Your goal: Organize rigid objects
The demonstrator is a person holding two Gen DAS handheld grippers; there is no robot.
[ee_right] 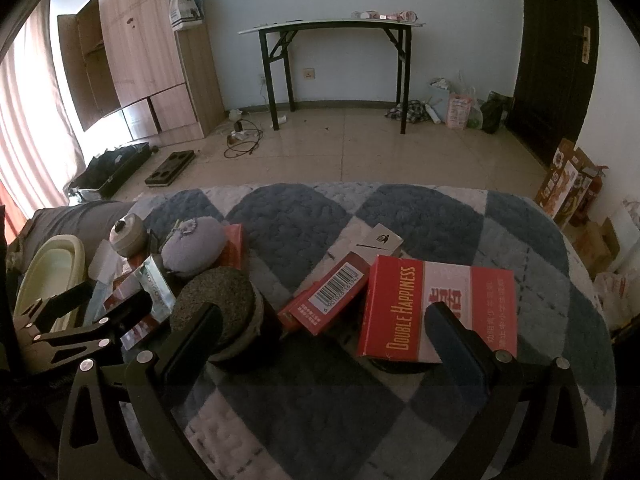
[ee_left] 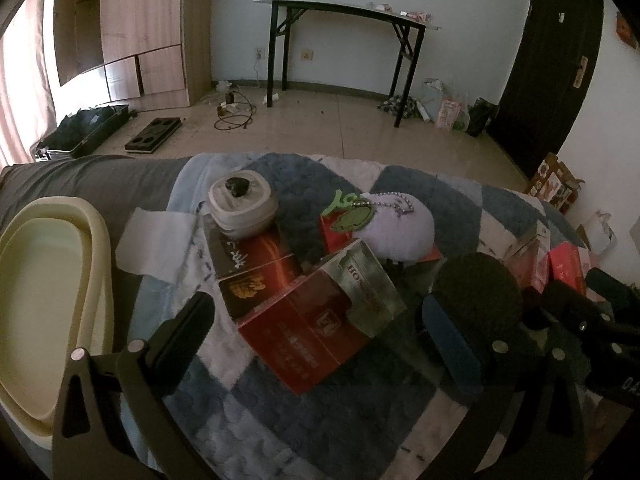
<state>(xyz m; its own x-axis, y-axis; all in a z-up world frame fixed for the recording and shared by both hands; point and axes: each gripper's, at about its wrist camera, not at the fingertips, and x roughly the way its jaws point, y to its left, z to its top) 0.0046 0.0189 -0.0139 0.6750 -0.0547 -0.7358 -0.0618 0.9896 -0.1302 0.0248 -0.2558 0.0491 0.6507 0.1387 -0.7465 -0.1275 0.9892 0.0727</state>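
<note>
Several boxes lie on a blue-and-white quilt [ee_left: 280, 420]. My left gripper [ee_left: 316, 328] is open around a red and silver box [ee_left: 320, 320]. Behind it lie a dark red box [ee_left: 256, 272], a round cream container [ee_left: 242, 204] and a purple plush keychain [ee_left: 396, 228]. A dark round sponge-topped object [ee_left: 476, 292] sits by the left gripper's right finger. My right gripper [ee_right: 320, 332] is open and empty. A red "Double Happiness" box [ee_right: 436, 312] lies at its right finger, a barcode box [ee_right: 328, 300] ahead, the round object [ee_right: 224, 308] at its left finger.
A cream plastic basin [ee_left: 48, 300] stands at the left on a grey sheet [ee_left: 100, 184]. A white paper sheet [ee_left: 156, 244] lies by the boxes. The quilt's far edge drops to a tiled floor [ee_right: 360, 152] with a black table [ee_right: 336, 64] and wardrobe [ee_right: 140, 52].
</note>
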